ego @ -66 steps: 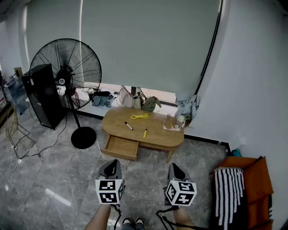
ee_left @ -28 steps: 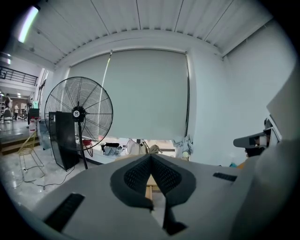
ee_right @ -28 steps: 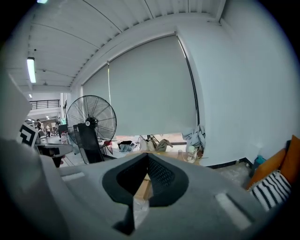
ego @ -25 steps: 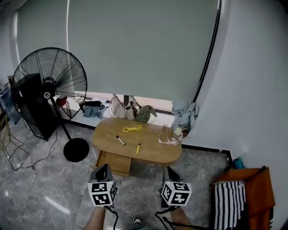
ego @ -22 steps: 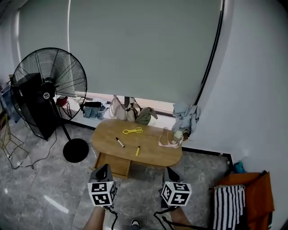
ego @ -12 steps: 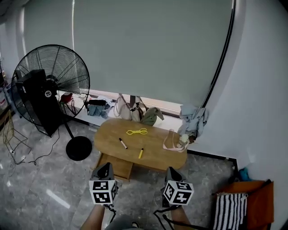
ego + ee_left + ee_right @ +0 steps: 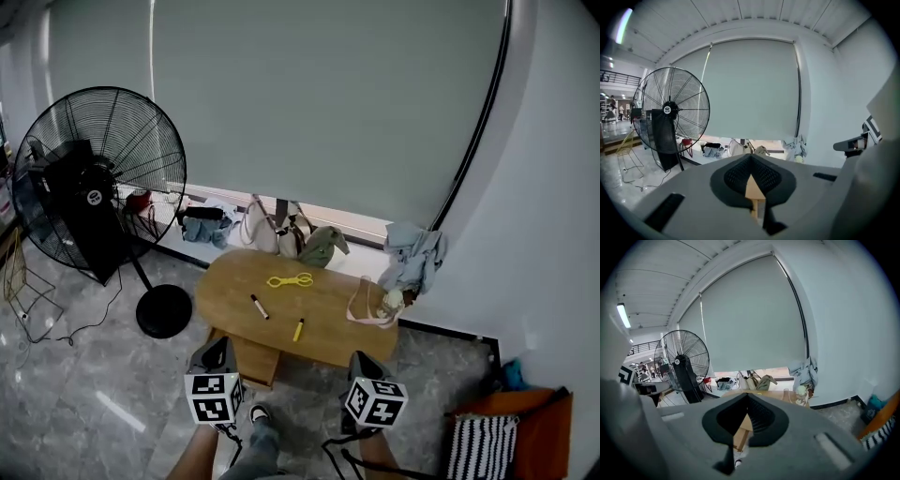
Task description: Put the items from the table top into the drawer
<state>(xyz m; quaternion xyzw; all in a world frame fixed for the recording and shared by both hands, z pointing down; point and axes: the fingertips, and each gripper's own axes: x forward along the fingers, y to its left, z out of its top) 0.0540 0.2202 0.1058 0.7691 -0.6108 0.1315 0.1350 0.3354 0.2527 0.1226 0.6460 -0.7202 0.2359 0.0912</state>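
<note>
A low oval wooden table (image 7: 330, 305) stands ahead, its drawer (image 7: 251, 360) pulled open at the front left. On top lie yellow scissors (image 7: 291, 280), a black marker (image 7: 259, 307) and a yellow marker (image 7: 298, 329). A pink bag (image 7: 367, 310) with a small pale object sits at the table's right end. My left gripper (image 7: 221, 345) and right gripper (image 7: 360, 358) hang side by side short of the table, both shut and empty. In the left gripper view the jaw tips (image 7: 751, 158) meet; the right gripper's own view shows the same (image 7: 746, 398).
A big black floor fan (image 7: 98, 167) and a dark cabinet (image 7: 67, 211) stand left of the table. Bags and clothes (image 7: 291, 239) lie along the window wall behind it. A striped cloth on an orange thing (image 7: 497, 436) is at the lower right.
The table, its drawer and the fan have drawn nearer as I walk up. Both grippers stay shut and side by side, and a foot now shows at the bottom.
</note>
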